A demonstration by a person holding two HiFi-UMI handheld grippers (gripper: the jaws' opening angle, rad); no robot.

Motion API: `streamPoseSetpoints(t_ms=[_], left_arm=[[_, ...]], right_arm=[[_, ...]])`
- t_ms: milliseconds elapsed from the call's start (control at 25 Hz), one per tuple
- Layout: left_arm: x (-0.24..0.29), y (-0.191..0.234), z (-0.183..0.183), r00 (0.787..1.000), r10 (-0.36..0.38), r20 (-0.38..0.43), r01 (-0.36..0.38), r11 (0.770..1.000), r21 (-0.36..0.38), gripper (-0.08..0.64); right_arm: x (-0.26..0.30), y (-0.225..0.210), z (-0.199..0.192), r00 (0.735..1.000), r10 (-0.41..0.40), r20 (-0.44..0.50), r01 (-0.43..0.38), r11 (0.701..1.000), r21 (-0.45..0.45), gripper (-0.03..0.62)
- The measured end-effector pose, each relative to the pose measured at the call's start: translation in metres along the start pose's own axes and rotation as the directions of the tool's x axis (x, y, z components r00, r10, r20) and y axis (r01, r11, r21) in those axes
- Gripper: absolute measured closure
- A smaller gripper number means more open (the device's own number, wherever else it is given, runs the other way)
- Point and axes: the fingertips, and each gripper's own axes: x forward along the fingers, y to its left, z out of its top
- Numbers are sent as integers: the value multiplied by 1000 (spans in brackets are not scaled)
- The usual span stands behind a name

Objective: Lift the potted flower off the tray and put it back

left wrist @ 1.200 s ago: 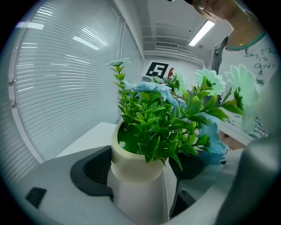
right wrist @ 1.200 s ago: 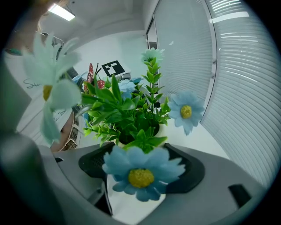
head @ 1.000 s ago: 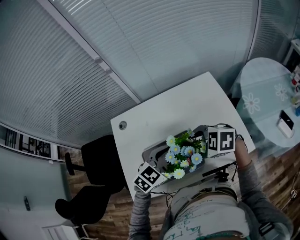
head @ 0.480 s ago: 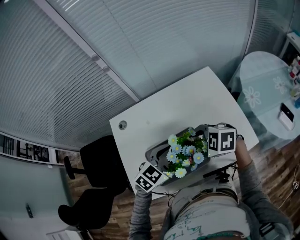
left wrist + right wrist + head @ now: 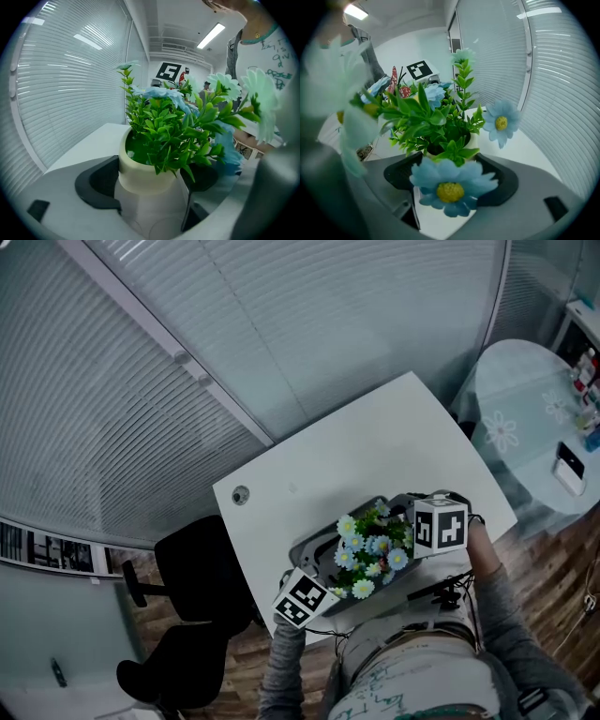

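**Both tongs on the pot, over the tray**

My left tongs (image 5: 150, 194) have their jaws clamped on the white pot (image 5: 140, 166), a dark pad pressed to each flank. Opposite, my right tongs (image 5: 450, 180) bracket the same pot. I judge them clamped too, though a blue bloom (image 5: 449, 187) covers the contact. So the pot sits dead ahead between both pairs, axis upright, flowers (image 5: 368, 545) spilling above the pads. Neither hand is nearer. Below lies the grey tray (image 5: 312, 547) on the table (image 5: 328, 465). I can't tell whether the pot's base touches the tray. Whichever it is, the next move is straight along that axis, both hands level.
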Motion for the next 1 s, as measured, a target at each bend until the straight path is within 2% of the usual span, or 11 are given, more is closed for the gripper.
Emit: streamPoseSetpoints(t_ms=[1000], left_arm=[[34,8,-48,999,14,-52,-16,999,-50,150]], right_arm=[[45,-11,-38,994,41,-104,-42,999,0,241]])
